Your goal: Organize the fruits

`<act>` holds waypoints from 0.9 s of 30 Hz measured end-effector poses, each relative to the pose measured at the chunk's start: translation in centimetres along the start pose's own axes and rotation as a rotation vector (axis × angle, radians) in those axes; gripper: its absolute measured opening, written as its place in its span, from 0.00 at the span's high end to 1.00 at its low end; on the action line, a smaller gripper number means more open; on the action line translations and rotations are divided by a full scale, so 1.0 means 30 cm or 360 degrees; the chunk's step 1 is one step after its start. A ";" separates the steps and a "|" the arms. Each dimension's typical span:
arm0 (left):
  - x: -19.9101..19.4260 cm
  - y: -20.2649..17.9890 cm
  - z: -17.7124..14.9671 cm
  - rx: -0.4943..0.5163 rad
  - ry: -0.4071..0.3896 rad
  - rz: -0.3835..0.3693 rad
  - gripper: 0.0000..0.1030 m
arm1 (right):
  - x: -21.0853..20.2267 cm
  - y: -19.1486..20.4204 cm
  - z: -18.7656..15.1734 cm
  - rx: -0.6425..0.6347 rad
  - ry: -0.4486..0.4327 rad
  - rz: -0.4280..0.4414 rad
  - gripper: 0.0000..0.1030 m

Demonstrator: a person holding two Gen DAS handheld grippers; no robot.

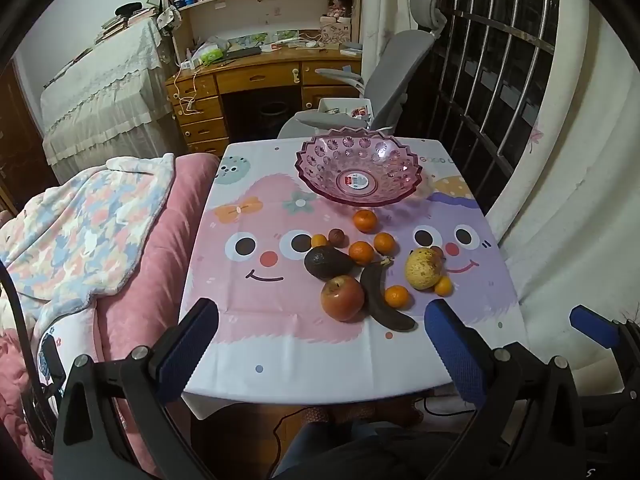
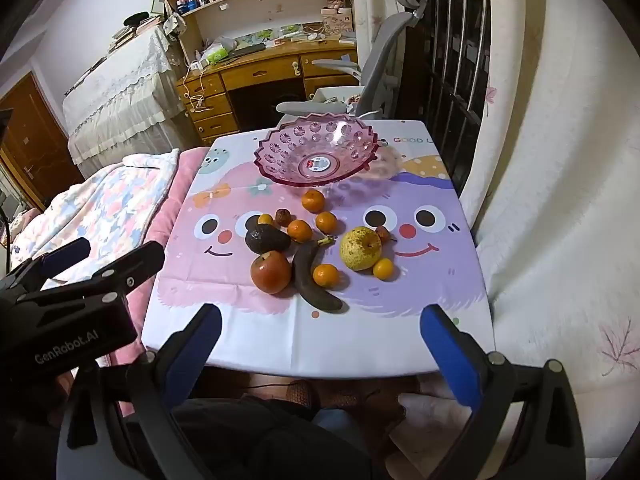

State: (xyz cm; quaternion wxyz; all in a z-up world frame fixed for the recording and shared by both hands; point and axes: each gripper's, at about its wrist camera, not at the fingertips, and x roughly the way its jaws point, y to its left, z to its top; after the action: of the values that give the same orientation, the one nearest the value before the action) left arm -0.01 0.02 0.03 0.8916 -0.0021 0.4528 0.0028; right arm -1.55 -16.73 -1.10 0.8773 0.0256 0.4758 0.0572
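A pink plastic bowl (image 1: 359,170) (image 2: 318,154) stands empty at the far side of the small table (image 1: 280,352). In front of it lie loose fruits: a red apple (image 1: 342,297) (image 2: 271,272), a dark avocado (image 1: 326,262) (image 2: 266,240), a blackened banana (image 1: 382,300) (image 2: 314,280), a yellow pear (image 1: 423,268) (image 2: 360,248) and several small oranges (image 1: 365,220) (image 2: 313,201). My left gripper (image 1: 320,344) hangs open above the near table edge, nothing between its fingers. My right gripper (image 2: 320,340) is open too, short of the fruits.
A cartoon-print cloth covers the table. A pink bed with a flowered blanket (image 1: 80,240) lies to the left, a grey office chair (image 1: 384,80) and wooden desk (image 1: 256,76) behind, a barred window (image 1: 500,60) and curtain to the right. A person's legs show below the table edge.
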 end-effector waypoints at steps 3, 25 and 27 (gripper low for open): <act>-0.001 -0.001 -0.001 0.0005 -0.0004 0.0004 0.01 | 0.004 -0.002 0.005 -0.0001 0.0011 -0.0003 0.03; -0.005 0.054 0.040 -0.0023 -0.0003 0.0013 0.01 | 0.034 -0.012 0.030 -0.0002 0.0010 -0.0009 0.03; 0.006 0.057 0.048 -0.0033 0.0003 0.0017 0.01 | 0.037 -0.012 0.026 0.0002 0.0014 -0.0010 0.03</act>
State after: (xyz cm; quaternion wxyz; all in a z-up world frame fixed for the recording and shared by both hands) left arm 1.26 1.72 0.72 0.8911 -0.0090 0.4535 0.0122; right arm -0.27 -16.96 -1.62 0.8753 0.0244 0.4799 0.0541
